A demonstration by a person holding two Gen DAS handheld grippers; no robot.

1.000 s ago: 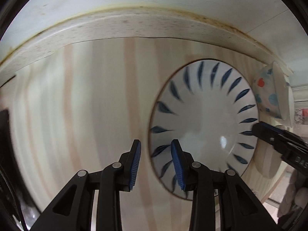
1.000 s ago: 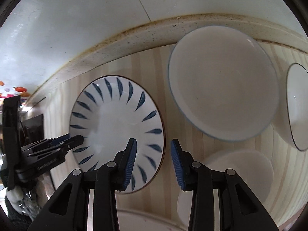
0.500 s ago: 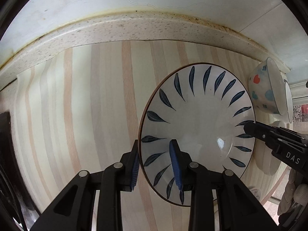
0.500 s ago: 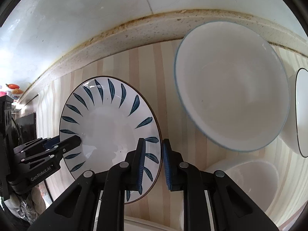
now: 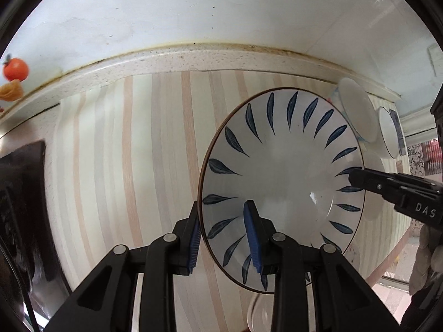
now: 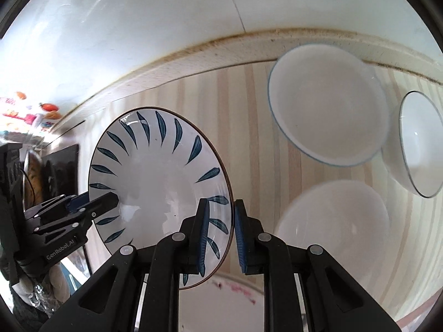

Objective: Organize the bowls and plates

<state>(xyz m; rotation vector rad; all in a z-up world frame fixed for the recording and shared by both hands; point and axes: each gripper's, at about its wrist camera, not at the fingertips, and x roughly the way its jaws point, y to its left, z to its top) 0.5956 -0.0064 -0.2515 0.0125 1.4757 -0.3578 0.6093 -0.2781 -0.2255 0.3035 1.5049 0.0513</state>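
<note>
A white plate with blue leaf marks [image 5: 279, 171] is held above the striped counter by both grippers. My left gripper [image 5: 223, 240] is shut on its left rim. My right gripper [image 6: 220, 235] is shut on its right rim; the plate [image 6: 157, 182] fills the left of the right wrist view. The right gripper's fingers [image 5: 387, 185] show at the plate's right rim in the left wrist view, and the left gripper's fingers [image 6: 72, 210] show at the left rim in the right wrist view.
A blue-rimmed white bowl [image 6: 326, 105] and a dark-rimmed bowl [image 6: 420, 144] stand at the right by the wall. Another white bowl [image 6: 332, 221] lies below them, and a white dish [image 6: 221, 304] under the plate. A dark stove top [image 5: 19, 207] lies at the left.
Both grippers closed onto the plate's opposite rims. The plate has since risen off the counter, with both grippers still on it.
</note>
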